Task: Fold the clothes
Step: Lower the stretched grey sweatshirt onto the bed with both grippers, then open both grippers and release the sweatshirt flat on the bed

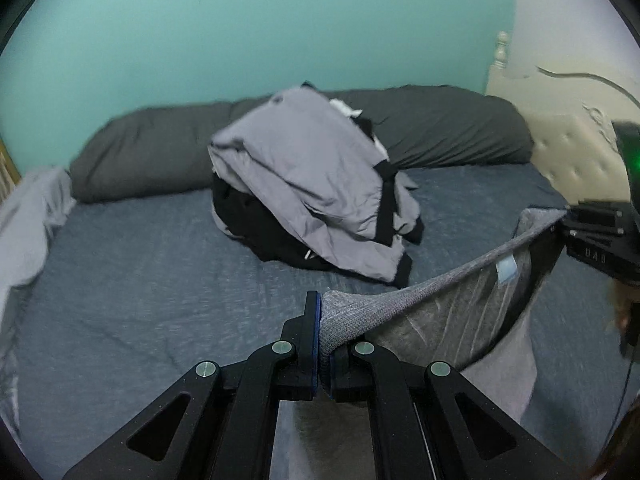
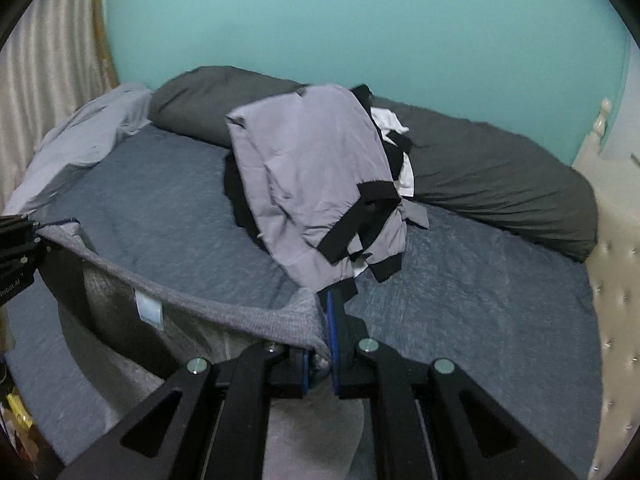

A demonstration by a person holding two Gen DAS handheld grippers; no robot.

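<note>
stretching between both claws over the blue-grey bed sheet [image 1: 132,292] is a grey knit garment [image 1: 448,280], its ribbed hem pulled taut. the left gripper [image 1: 320,332] is clenched on one corner of that hem, the right gripper [image 2: 326,332] clamped on the other, fabric bunched between its blue pads. a white label [image 2: 149,308] shows on the inside. beyond, a pile of grey and black clothes [image 2: 316,184] sits mid-bed, a dark pillow [image 1: 440,128] along the teal wall [image 1: 256,24] behind it
</note>
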